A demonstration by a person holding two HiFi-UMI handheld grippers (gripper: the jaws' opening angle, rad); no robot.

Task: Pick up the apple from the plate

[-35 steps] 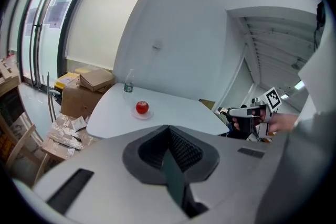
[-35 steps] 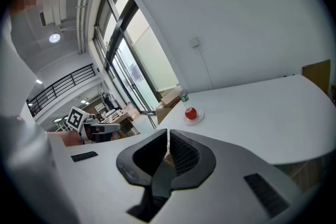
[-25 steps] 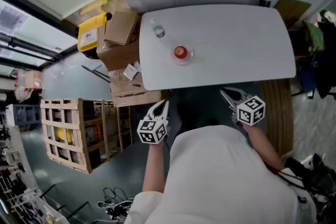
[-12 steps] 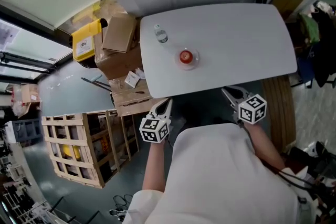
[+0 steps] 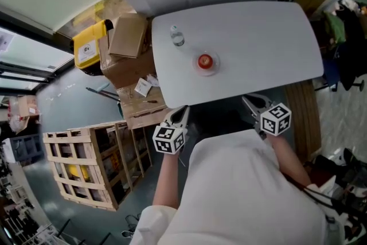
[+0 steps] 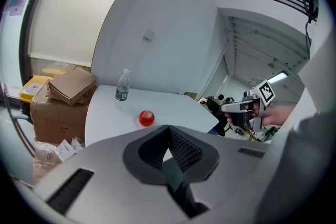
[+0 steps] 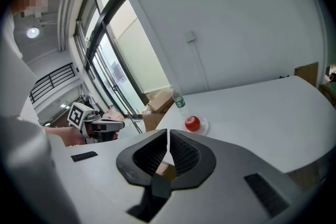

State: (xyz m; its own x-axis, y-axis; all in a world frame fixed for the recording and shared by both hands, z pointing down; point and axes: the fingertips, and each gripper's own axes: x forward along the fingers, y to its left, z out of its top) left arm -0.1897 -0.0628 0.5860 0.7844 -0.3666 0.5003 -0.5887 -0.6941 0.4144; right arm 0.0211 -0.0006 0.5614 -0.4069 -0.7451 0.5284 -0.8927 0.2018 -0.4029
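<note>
Apple (image 5: 205, 60) sits on plate (image 5: 213, 68), mid-table (image 5: 264, 43), bottle (image 5: 176, 37) nearby. Left gripper (image 5: 181, 111) and right gripper (image 5: 246, 101) at near edge, well apart from apple. Both jaws closed, empty; reach likely not begun, nothing yet to grasp.

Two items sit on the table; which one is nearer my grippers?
The red apple on its plate; the clear bottle stands farther back, near the table's left edge.

No lettering can be read in any view. The label on the bottle (image 5: 176, 37) and the white sticker on the yellow case (image 5: 87, 50) are too small to make out.
</note>
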